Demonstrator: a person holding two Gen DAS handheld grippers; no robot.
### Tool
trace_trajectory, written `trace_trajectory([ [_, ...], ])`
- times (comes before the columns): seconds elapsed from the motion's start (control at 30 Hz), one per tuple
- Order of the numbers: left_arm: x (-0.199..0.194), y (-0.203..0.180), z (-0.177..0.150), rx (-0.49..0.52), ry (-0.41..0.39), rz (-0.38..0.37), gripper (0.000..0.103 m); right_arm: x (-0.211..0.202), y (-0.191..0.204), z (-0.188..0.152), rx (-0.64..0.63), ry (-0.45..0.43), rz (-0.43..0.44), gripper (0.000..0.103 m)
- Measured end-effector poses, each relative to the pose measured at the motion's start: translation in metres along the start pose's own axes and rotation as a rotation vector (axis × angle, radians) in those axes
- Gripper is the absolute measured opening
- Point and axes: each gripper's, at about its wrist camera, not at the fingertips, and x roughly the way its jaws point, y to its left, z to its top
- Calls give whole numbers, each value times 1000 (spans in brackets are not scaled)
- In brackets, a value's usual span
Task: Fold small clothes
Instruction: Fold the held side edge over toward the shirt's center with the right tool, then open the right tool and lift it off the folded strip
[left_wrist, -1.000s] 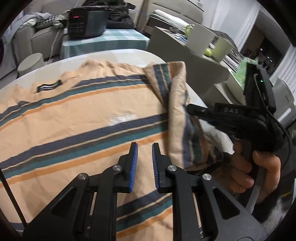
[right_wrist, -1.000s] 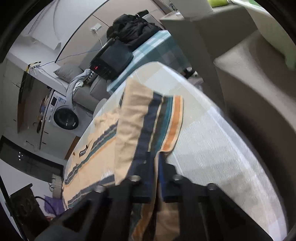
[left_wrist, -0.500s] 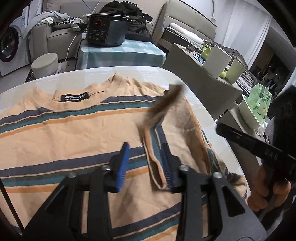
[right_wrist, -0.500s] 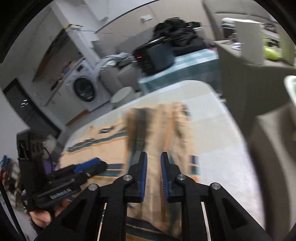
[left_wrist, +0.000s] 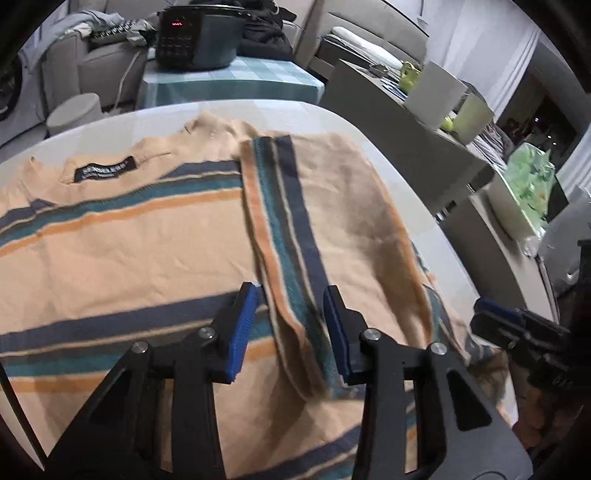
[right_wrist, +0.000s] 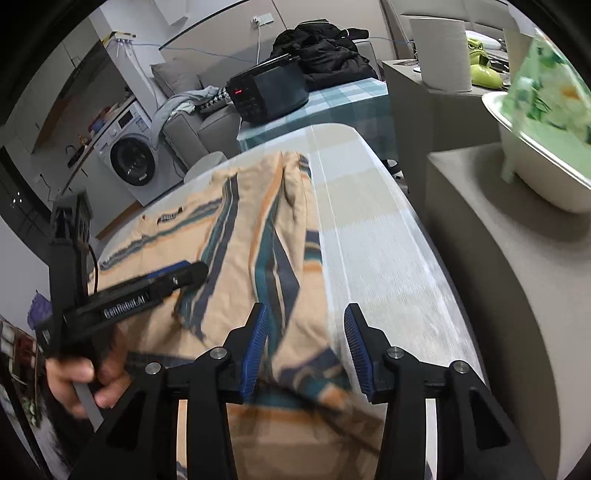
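Striped shirt (left_wrist: 155, 240) flat on worktop (right_wrist: 388, 258); folded sleeve (left_wrist: 295, 236) at 12 o'clock between left gripper (left_wrist: 290, 328) closing jaws, untouched. Right gripper (right_wrist: 304, 345) opening above shirt's right edge.

A second ago my right gripper (right_wrist: 303, 349) was pinched on the striped sleeve (left_wrist: 284, 236) and held it raised over the shirt (left_wrist: 122, 258); now its jaws are opening, nothing is pressed between them, and the sleeve lies flat across the shirt's body, right of centre in the left wrist view. My left gripper (left_wrist: 290, 328), nearly closed then, spread and its jaws are closing again, straddling the sleeve's lower end without pressing it.
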Motion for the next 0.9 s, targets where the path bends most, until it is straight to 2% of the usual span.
trace_trajectory([
  [0.03, 0, -3, -1, 6, -2, 10, 30, -2, -1, -3, -3, 1, -2, 44],
  [0.07, 2, -6, -3, 16, -4, 27, 9, -4, -1, -6, -2, 1, -5, 44],
  [0.13, 3, -13, -7, 45, -22, 55, 6, -6, -3, -10, -3, 3, -7, 44],
  [0.3, -9, -9, -17, 15, -52, 60, 4, -13, -10, -15, 6, 2, -24, 44],
  [0.4, -29, 2, -26, 7, -69, 90, 4, -14, -13, -16, 4, 1, -32, 44],
  [0.47, -32, 7, -30, 3, -52, 128, 4, -12, -15, -17, 6, 5, -29, 44],
  [0.63, -32, 13, -35, -24, -16, 129, 4, -2, -9, -13, -4, 25, -18, 44],
  [0.77, -34, 6, -41, 23, -12, 155, 4, 14, -3, 10, 32, 4, 18, 44],
  [0.83, -34, 8, -43, 14, -11, 153, 5, 30, -1, 29, 67, -4, 46, 44],
  [0.9, -34, 8, -43, 8, -11, 146, 4, 50, 2, 44, 89, 1, 38, 44],
])
